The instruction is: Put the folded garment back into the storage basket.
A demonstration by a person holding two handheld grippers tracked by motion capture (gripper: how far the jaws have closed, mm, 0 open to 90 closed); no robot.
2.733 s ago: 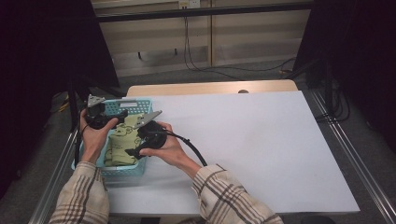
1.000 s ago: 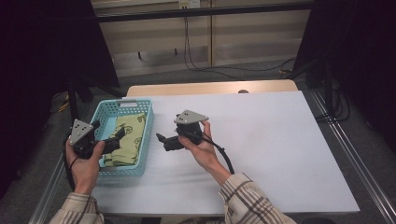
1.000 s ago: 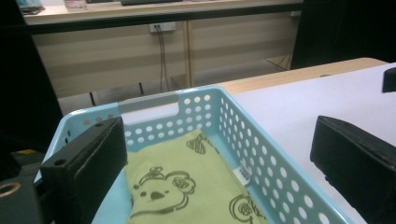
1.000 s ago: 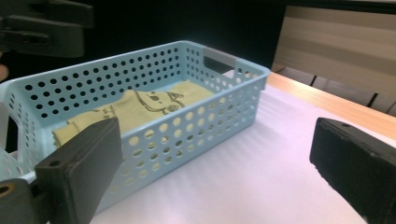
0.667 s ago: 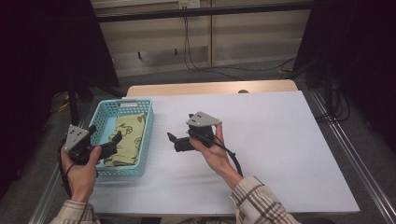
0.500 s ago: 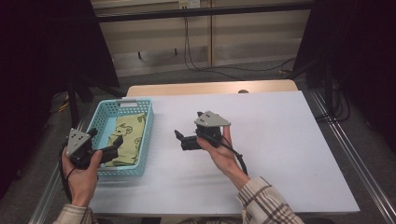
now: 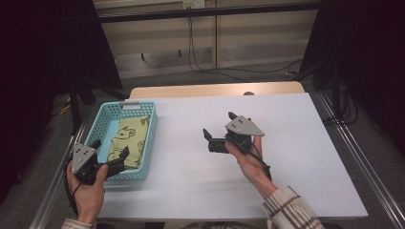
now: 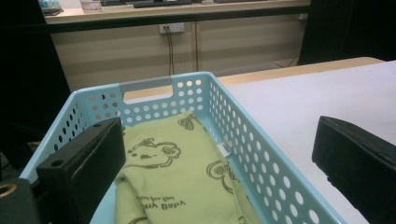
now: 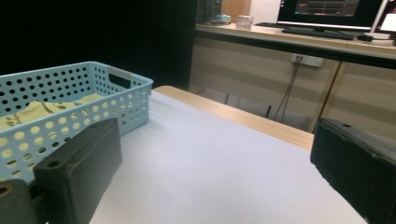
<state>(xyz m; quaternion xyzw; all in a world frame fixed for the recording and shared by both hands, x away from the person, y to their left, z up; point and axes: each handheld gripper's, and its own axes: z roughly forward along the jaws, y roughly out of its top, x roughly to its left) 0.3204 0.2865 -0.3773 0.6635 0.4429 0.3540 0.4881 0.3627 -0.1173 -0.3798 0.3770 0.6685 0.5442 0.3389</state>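
Two grippers hang spread wide with nothing between their jaws. The left gripper (image 7: 111, 157) is held low at the near end of a light blue perforated plastic basket (image 7: 151, 125), its jaws pointing along the basket's length; in the left gripper view they frame the basket's inside. Ahead of those jaws, flat on the basket floor, lies a folded yellow-green cloth printed with brown cartoon figures and lettering (image 8: 180, 182). It fills most of the floor and sits below the rim, touched by neither jaw, which suggests it has been laid there to rest and not merely paused over. The right gripper (image 7: 219, 133) is held above the white table surface (image 7: 296, 157), well apart from the basket, which stands off to its jaws' left side in the right gripper view (image 9: 70, 107). Its jaws aim across bare tabletop toward the wooden edge beyond, so it looks parked out of the way, leaving the basket free. Judging from the open jaws and the tidy fold, the packing looks done or nearly so. Any further move would call for the left gripper to lift clear of the near wall without catching the rim.
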